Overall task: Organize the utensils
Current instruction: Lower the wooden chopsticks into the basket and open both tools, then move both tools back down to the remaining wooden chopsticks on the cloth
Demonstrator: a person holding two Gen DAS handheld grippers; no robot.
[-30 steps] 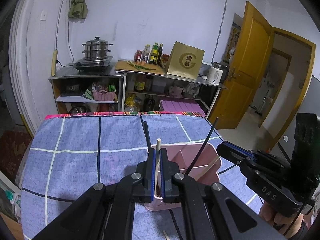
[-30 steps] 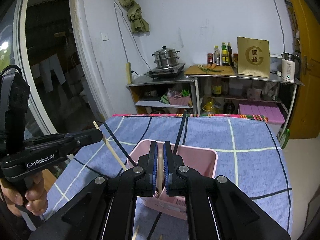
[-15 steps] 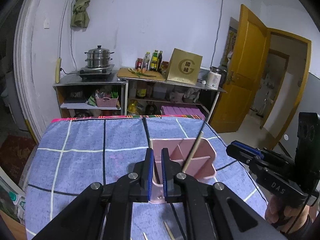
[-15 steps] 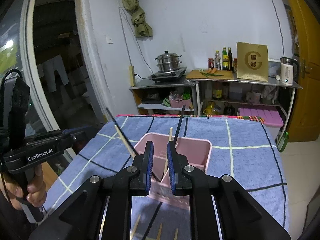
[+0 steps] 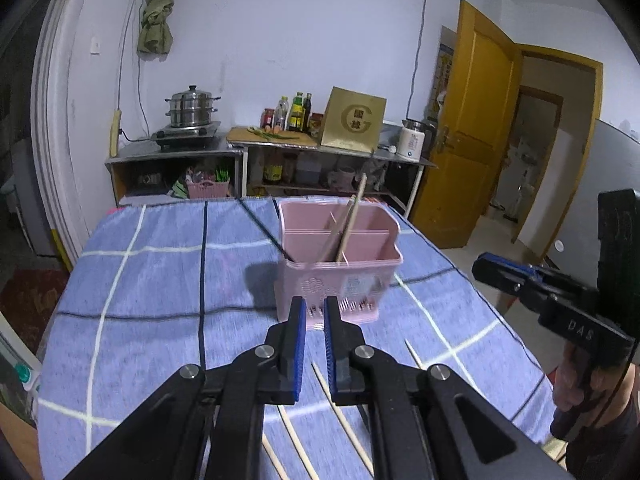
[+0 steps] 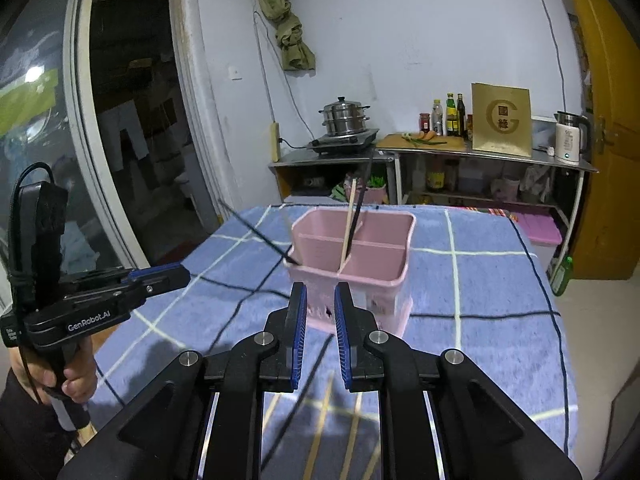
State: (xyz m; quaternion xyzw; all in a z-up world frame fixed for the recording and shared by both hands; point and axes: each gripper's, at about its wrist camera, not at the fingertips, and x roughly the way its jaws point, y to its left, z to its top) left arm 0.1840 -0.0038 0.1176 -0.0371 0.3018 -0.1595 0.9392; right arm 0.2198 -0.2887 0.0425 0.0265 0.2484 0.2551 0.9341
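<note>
The left tongs (image 5: 315, 312) hover over the worktop (image 5: 160, 300) with a narrow gap between the blue pads and nothing in it, so they are released. They sit just short of the pink caddy (image 5: 340, 276), which stands upright on the blue checked cloth. The right tongs (image 6: 321, 300) are likewise parted and empty, pointing at the same caddy (image 6: 360, 280) from the other side.

In the left view, a pale chopstick (image 5: 352, 220) leans in the caddy, crossing the inner divider, with a second pale stick close beside it (blurred, so how it rests is unclear). In the right view, a pale chopstick (image 6: 349, 220) and a black chopstick (image 6: 360, 204) stand together near the central divider, and another black chopstick (image 6: 256, 234) leans out over the caddy's left rim.

More pale sticks (image 5: 340, 412) lie flat on the cloth near the left tongs, partly hidden under the black arms. In the right view the loose sticks (image 6: 324, 420) show blurred between that gripper's arms.

Each tool appears in the other's camera: the right one at the far right edge of the left view, the left one, hand-held, at the lower left of the right view.
</note>
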